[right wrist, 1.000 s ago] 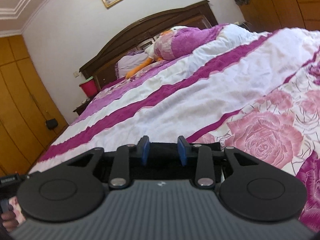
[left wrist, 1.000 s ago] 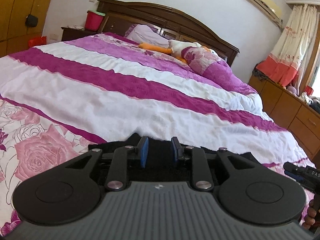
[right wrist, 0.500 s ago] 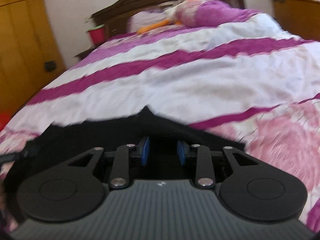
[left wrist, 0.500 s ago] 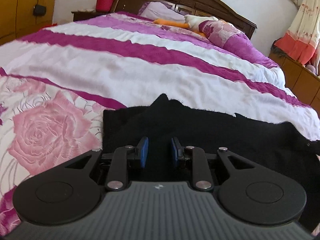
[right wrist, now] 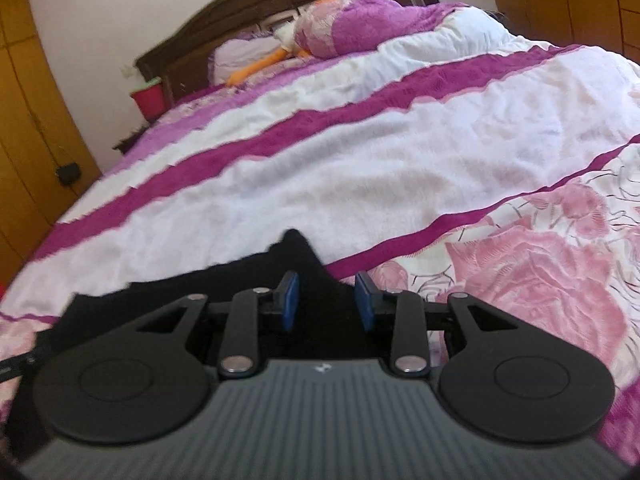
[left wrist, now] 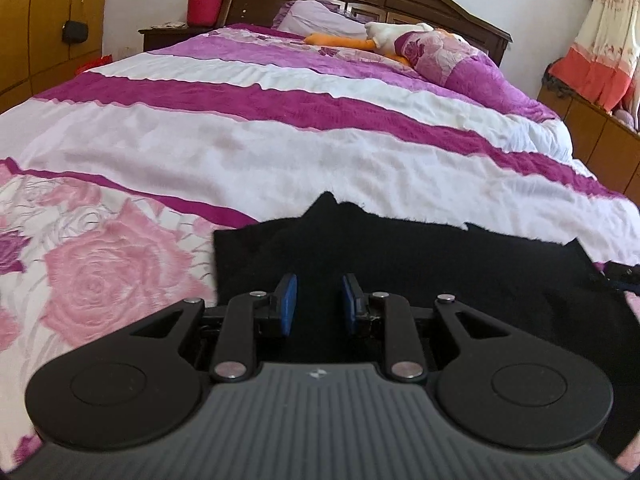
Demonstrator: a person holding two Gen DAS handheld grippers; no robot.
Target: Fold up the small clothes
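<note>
A black garment (left wrist: pixel 440 264) lies spread across the near part of the flowered quilt, stretched between my two grippers. My left gripper (left wrist: pixel 318 280) is shut on its left end, and bunched black cloth fills the gap between the blue pads (left wrist: pixel 287 300). A small peak of fabric sticks up just past the fingertips. In the right wrist view the same garment (right wrist: pixel 192 288) runs off to the left. My right gripper (right wrist: pixel 326 278) is shut on its right end, again with a peak of cloth beyond the pads (right wrist: pixel 366 304).
The bed's quilt (left wrist: pixel 280 140) has purple and white stripes with pink roses near me. Pillows and a plush toy (left wrist: pixel 384 38) lie by the dark headboard. A red bucket (left wrist: pixel 204 6) stands on the nightstand, wooden wardrobes (left wrist: pixel 40 20) are at left, and a dresser (left wrist: pixel 600 132) is at right.
Both grippers have tipped downward and sunk toward the quilt. The black garment, mostly hidden a second ago, now shows spread on the bed in front of the fingers. The grips are unchanged.
</note>
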